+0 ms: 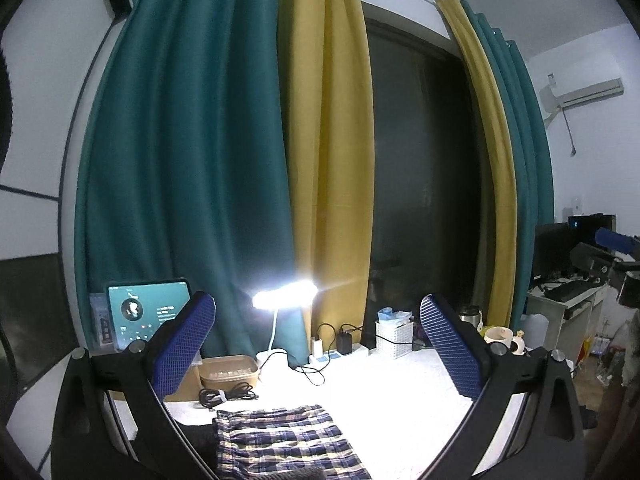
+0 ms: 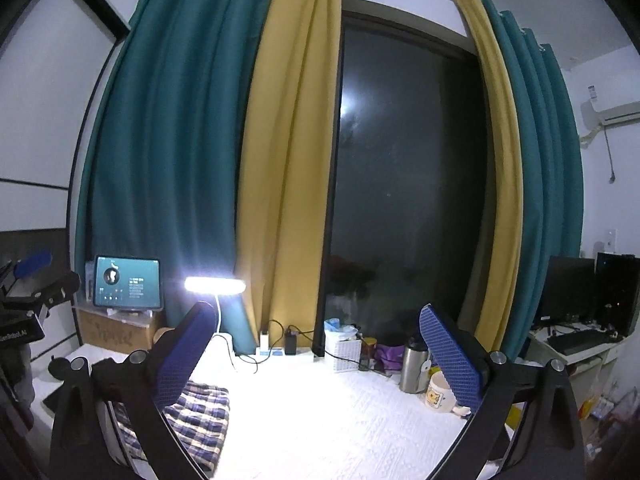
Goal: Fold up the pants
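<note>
- Left wrist view: the left tool (image 1: 318, 344) points level over the tabletop (image 1: 400, 400), its blue-padded fingers (image 1: 182, 350) spread wide with nothing between them.
- The plaid pants (image 1: 280, 440) lie folded flat on the white textured cover, below the tool and near the bottom edge; their near end is cut off by the frame, and a dark blurred shape overlaps it at the very bottom.
- A coiled black cable (image 1: 226, 395) lies just beyond the pants, beside a tan lidded box (image 1: 229, 372).
- The desk lamp (image 1: 285, 294) glares so strongly that the cover around it is washed out.
- The right tool shows only as a dark, partly cropped shape at the far right edge.
- Right wrist view: the right tool (image 2: 318, 348) hangs above the tabletop with its jaws fully apart and empty.
- Here the pants (image 2: 200, 416) sit low on the left, partly hidden behind the left finger (image 2: 182, 354) and its black frame, so their full outline cannot be made out.
- A steel flask (image 2: 414, 364) and a cream mug (image 2: 438, 396) stand near the right finger; the mug is partly covered by it.
- The tablet (image 2: 127, 282) stands on a cardboard box at the back left; its screen text is too small to read.
</note>
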`<state>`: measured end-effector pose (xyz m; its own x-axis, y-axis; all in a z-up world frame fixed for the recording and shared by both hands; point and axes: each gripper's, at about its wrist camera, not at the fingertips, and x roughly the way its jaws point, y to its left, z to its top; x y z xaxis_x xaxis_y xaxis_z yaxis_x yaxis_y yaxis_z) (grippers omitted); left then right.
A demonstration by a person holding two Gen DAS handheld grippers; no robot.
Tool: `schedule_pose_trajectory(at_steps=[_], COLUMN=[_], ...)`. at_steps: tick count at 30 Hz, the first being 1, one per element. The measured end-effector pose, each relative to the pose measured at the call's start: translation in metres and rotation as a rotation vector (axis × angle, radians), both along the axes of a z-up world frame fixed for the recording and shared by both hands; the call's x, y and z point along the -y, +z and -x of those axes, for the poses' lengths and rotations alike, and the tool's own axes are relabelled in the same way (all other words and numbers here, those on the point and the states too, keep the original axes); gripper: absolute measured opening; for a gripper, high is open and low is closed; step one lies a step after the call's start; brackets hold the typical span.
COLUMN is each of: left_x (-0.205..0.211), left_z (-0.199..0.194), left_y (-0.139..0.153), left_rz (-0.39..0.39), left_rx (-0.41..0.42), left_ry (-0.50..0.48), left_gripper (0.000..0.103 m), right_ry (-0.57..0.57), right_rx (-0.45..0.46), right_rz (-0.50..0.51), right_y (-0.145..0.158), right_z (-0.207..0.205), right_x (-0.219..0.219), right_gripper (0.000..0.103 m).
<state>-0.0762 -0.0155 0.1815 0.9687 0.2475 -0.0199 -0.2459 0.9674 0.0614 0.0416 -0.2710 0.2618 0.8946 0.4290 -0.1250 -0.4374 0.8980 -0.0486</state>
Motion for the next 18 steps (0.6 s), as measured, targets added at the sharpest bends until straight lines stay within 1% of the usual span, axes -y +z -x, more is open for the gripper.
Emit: schedule_pose_trajectory(at_steps=[10,18], left_x=[0.010,0.019], left_z=[0.001,0.004], left_y=[0.016,0.027], left_rz=[-0.024,-0.051], left_rx=[-0.001,0.032], left_ry=[-0.007,-0.006], left_gripper=[0.102,0.102], right_ry=[0.001,-0.030], right_rx=[-0.009,0.022], right_rz=[-0.036,-0.062], right_y=[0.014,0.029], right_z=[0.002,0.006], right_x=[0.009,0.024], right_gripper=[0.103,0.103])
